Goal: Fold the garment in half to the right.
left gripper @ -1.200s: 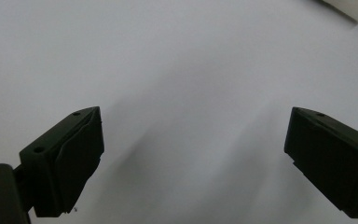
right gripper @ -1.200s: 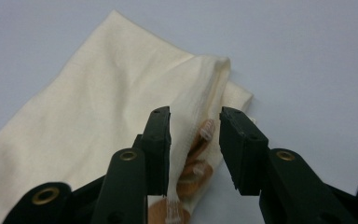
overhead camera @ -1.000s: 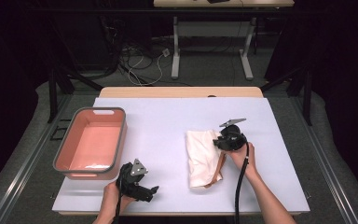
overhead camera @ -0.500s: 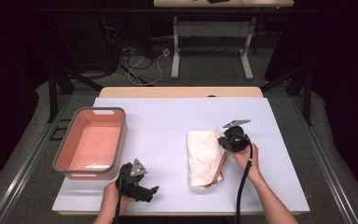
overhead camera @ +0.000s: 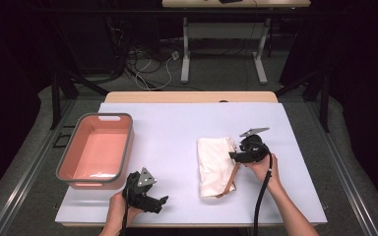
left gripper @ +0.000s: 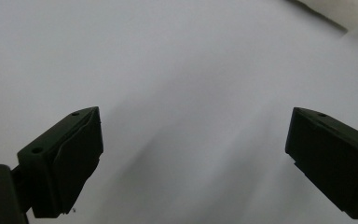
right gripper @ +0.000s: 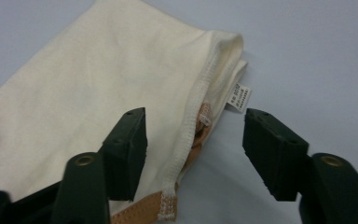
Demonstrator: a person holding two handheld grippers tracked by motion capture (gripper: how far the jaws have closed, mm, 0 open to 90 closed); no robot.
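From above, your right gripper [overhead camera: 232, 158] sat at the right edge of the folded cream cloth [overhead camera: 215, 166], mid-table. In its own view, its jaws had just been opening, released, straddling the cloth's hem. Your left gripper [left gripper: 193, 158] stood wide open over bare table [left gripper: 168, 60].

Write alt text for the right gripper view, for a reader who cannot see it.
The right claw hangs open over the stitched edge of a folded cream cloth lying on a pale table, its jaws having just opened and pressing on nothing. A tan strap peeks out beneath the cloth's edge, and a small white label sticks out at the fold.
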